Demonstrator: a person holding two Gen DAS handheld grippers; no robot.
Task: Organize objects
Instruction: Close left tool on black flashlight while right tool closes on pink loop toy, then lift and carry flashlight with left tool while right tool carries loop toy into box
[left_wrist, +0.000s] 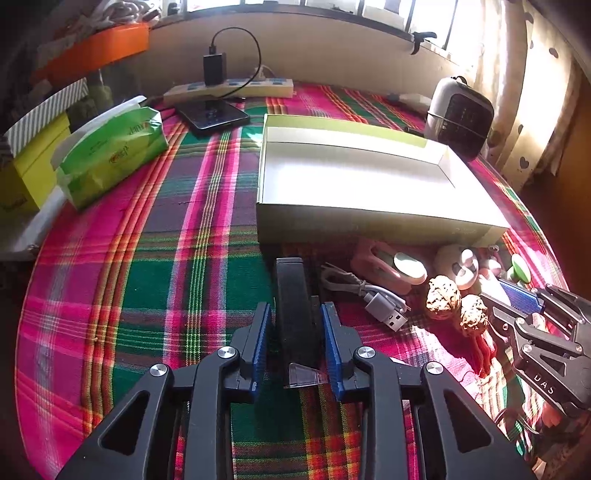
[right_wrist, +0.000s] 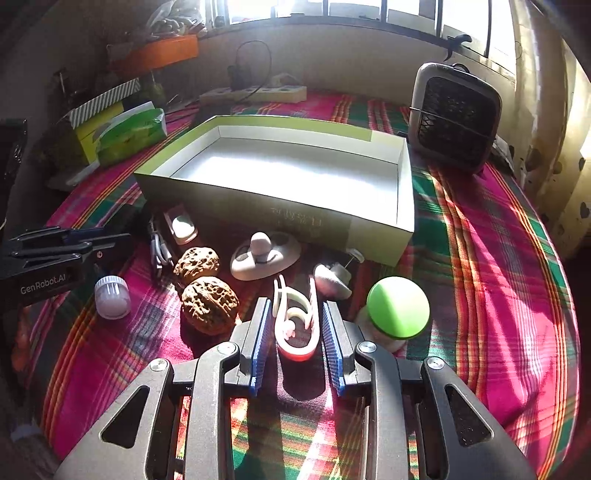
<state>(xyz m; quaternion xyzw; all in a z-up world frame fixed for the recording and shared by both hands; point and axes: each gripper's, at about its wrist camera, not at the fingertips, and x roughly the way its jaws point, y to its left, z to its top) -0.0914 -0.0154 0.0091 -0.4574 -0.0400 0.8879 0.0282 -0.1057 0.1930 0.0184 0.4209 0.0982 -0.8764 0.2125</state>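
Observation:
A black stapler (left_wrist: 295, 295) lies on the plaid cloth in front of the open cardboard box (left_wrist: 369, 221). My left gripper (left_wrist: 295, 310) straddles the stapler, its blue pads against both sides. In the right wrist view, my right gripper (right_wrist: 295, 306) is shut on a pink-and-white hook clip (right_wrist: 295, 332), held just above the cloth with its shadow below. Around it lie two walnuts (right_wrist: 208, 304), a green-capped piece (right_wrist: 399, 308), a white holder (right_wrist: 264, 254) and a small white cap (right_wrist: 112, 297). The box (right_wrist: 258, 210) has nothing in it.
A white USB cable (left_wrist: 373, 295) and a pink device (left_wrist: 384, 266) lie beside the stapler. A green tissue pack (left_wrist: 110, 158), a phone (left_wrist: 212, 114) and a power strip (left_wrist: 229, 88) sit at the back left. A small fan (right_wrist: 456, 118) stands behind the box on the right.

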